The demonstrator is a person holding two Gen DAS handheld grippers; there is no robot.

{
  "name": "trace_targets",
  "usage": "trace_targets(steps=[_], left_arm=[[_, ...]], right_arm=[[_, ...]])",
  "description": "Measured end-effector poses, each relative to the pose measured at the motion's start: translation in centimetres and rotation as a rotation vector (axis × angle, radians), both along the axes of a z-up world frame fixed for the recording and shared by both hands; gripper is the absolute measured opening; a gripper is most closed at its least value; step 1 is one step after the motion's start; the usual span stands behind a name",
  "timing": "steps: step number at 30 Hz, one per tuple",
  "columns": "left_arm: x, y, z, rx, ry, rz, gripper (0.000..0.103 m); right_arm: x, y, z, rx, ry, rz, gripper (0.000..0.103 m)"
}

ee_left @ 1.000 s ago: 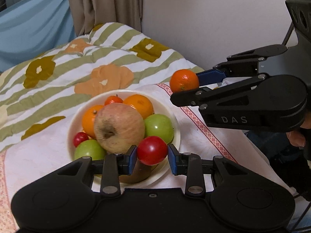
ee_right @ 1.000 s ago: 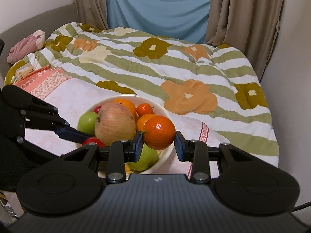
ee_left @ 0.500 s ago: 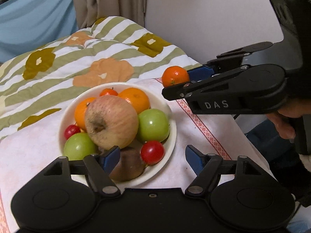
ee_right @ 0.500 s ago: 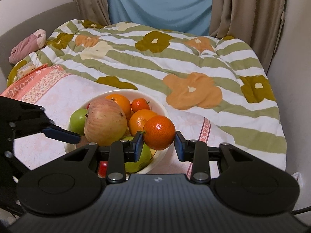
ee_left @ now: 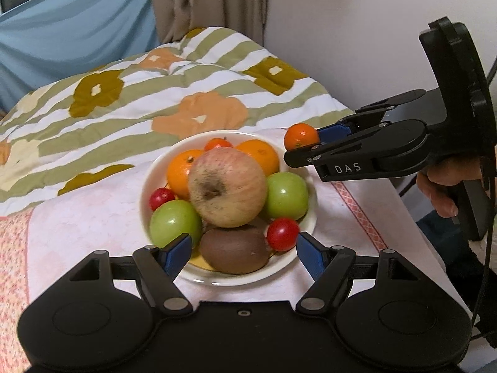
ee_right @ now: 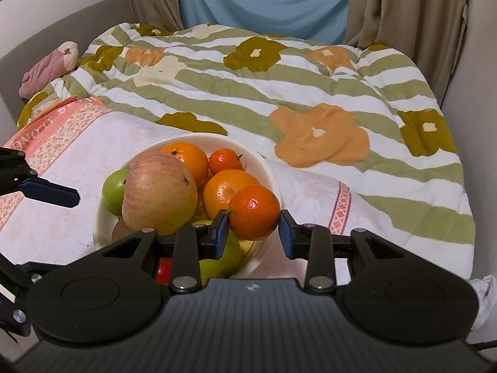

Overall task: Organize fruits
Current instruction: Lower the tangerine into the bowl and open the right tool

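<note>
Now a small round orange mandarin (ee_right: 254,212) is pinched by the right gripper (ee_right: 254,233) over the white ceramic bowl's (ee_left: 149,183) rim, the left gripper (ee_left: 243,256) is spread and empty, and probably a free gap must be chosen before release.

The white bowl (ee_left: 306,186) looks smooth and shiny. The red tomato (ee_left: 282,233) is glossy, the kiwi (ee_left: 234,253) dull and fuzzy. The flowery quilt (ee_right: 279,74) is soft cloth.

Black left gripper (ee_left: 243,256), blue pads (ee_left: 177,253), round silver screws
</note>
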State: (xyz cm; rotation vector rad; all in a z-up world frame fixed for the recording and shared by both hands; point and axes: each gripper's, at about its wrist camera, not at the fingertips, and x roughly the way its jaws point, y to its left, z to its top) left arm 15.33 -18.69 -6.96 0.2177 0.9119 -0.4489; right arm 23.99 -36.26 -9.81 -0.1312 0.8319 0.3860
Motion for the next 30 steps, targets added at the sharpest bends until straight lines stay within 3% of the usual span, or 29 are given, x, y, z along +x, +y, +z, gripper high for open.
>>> trace_targets(steps=[3, 4, 7, 8, 16, 19, 21, 22, 23, 24, 26, 30], left_arm=[[-0.1, 0.4, 0.0, 0.009, 0.005, 0.016, 0.078], [-0.2, 0.5, 0.0, 0.011, 0.007, 0.02, 0.078], [-0.3, 0.9, 0.0, 0.014, 0.008, 0.028, 0.078], [-0.3, 1.0, 0.1, 0.012, 0.008, 0.031, 0.078], [-1.3, 2.3, 0.8, -0.046, -0.004, 0.063, 0.078], [-2.0, 2.8, 1.5, -0.061, -0.012, 0.055, 0.079], [-2.3, 3.2, 1.5, -0.064, -0.019, 0.056, 0.083], [-2.4, 3.3, 1.4, -0.059, -0.021, 0.058, 0.083], [-2.4, 3.4, 1.2, -0.049, -0.018, 0.061, 0.083], [-2.4, 3.6, 1.0, -0.043, -0.013, 0.065, 0.083], [-2.3, 3.8, 0.6, -0.046, 0.0, 0.076, 0.083], [-2.2, 4.0, 0.4, -0.054, 0.015, 0.078, 0.083]], right_arm=[[0.2, 0.1, -0.2, 0.01, 0.007, 0.001, 0.051], [0.2, 0.2, -0.3, 0.016, 0.006, 0.005, 0.058], [-0.1, 0.1, 0.0, 0.016, -0.007, -0.023, 0.094], [-0.2, 0.1, 0.2, 0.017, -0.017, -0.035, 0.096], [-1.6, 0.3, 1.3, -0.021, -0.048, -0.076, 0.096], [-3.0, -1.6, 0.9, -0.106, -0.15, -0.117, 0.097], [-2.0, -3.8, -1.4, -0.175, -0.086, -0.194, 0.095], [-1.5, -4.6, -2.3, -0.182, -0.039, -0.224, 0.087], [-1.3, -5.4, -2.9, -0.161, 0.0, -0.245, 0.079], [-1.4, -6.0, -3.1, -0.126, 0.017, -0.249, 0.078], [-2.1, -6.2, -3.3, -0.096, 0.011, -0.264, 0.078], [-3.6, -4.8, -3.2, -0.133, -0.048, -0.229, 0.078]])
